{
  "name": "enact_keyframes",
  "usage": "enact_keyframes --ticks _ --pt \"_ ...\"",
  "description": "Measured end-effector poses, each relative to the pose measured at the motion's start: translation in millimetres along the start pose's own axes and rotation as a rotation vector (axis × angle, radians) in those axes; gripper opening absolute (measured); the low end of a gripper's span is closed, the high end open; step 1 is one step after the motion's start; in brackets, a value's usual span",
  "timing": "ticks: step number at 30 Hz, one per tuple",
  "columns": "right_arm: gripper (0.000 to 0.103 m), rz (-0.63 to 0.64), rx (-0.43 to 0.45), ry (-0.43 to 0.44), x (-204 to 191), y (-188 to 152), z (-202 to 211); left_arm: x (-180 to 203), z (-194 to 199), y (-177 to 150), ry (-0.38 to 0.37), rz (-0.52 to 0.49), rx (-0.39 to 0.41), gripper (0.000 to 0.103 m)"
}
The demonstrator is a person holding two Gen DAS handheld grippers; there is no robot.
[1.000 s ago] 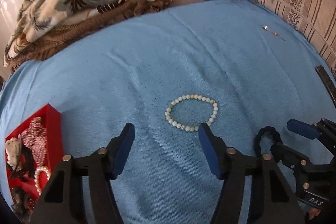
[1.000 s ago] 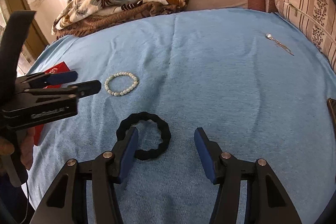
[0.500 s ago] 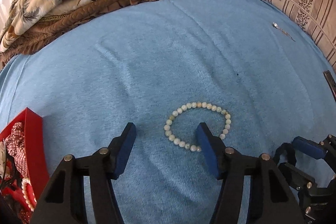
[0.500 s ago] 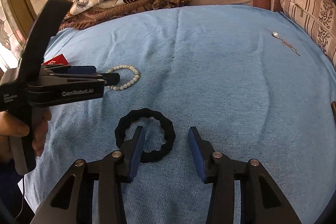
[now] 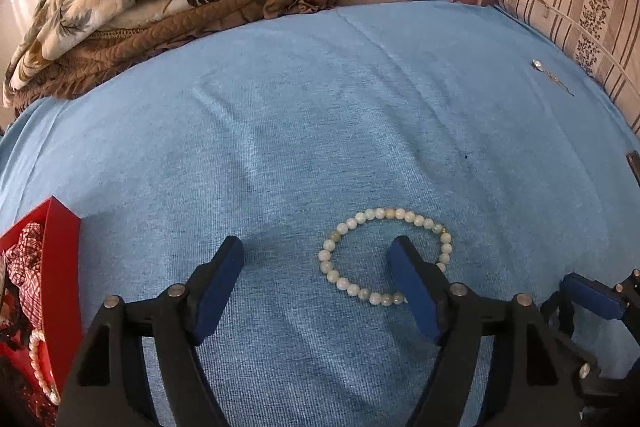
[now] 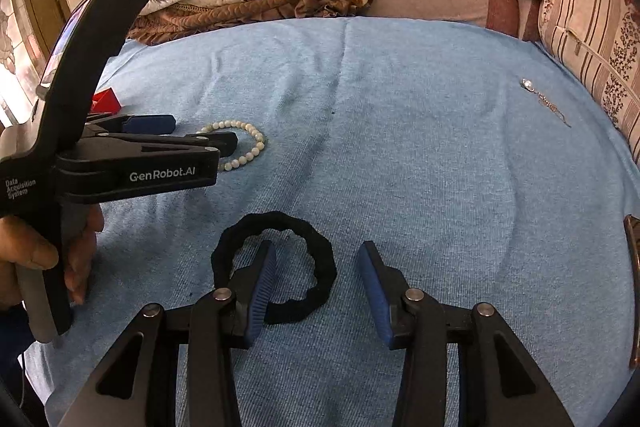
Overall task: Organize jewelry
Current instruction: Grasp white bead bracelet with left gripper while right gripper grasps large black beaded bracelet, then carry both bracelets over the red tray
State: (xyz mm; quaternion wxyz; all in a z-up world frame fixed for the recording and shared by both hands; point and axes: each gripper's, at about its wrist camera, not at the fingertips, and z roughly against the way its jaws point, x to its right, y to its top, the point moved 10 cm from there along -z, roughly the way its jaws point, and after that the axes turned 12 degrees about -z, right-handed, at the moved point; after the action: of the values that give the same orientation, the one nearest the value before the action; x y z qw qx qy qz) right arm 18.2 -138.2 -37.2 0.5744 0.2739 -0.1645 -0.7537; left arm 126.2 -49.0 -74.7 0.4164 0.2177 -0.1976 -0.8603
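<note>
Straddling one side of bead bracelet [image 5: 384, 257] and black scrunchie [image 6: 274, 269] with both grippers' fingers spread wide; closing too shallow risks pinching bedsheet [image 5: 360, 131] or flicking beads away.

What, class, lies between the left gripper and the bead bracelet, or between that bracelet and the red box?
Nothing visible. The left gripper is open, one finger already inside the bead bracelet. Only bare blue cloth separates the bracelet from the red box, which sits to the left.
</note>
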Motion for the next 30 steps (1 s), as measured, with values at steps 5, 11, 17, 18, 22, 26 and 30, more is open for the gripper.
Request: enact_keyframes --ticks 5,11,17,18,22,26,30 --pt "0.019 0.002 0.004 -0.001 2.1 1.6 2.0 6.8 4.0 -0.8 -0.021 0.001 -0.017 0.053" --pt "0.013 -0.007 0.007 0.008 3.2 2.6 3.7 36.6 16.2 -2.5 -0.004 -0.128 -0.024 0.006" --pt "0.012 -0.047 0.016 0.016 9.4 5.7 7.5 45.4 27.3 -8.0 -0.019 -0.133 -0.020 0.006" --pt "0.012 -0.052 0.019 0.017 10.4 6.5 8.5 45.2 29.8 -8.7 -0.022 -0.130 -0.018 0.006" --pt "0.012 -0.079 0.025 0.022 15.2 8.2 11.2 42.5 37.6 -9.5 -0.019 -0.122 -0.009 0.006" --pt "0.012 -0.099 0.039 0.024 17.6 11.0 15.0 39.5 45.7 -10.3 -0.014 -0.115 -0.001 0.006" --pt "0.012 -0.119 0.047 0.031 21.3 12.1 18.5 36.9 54.0 -11.8 -0.013 -0.108 0.003 0.006"
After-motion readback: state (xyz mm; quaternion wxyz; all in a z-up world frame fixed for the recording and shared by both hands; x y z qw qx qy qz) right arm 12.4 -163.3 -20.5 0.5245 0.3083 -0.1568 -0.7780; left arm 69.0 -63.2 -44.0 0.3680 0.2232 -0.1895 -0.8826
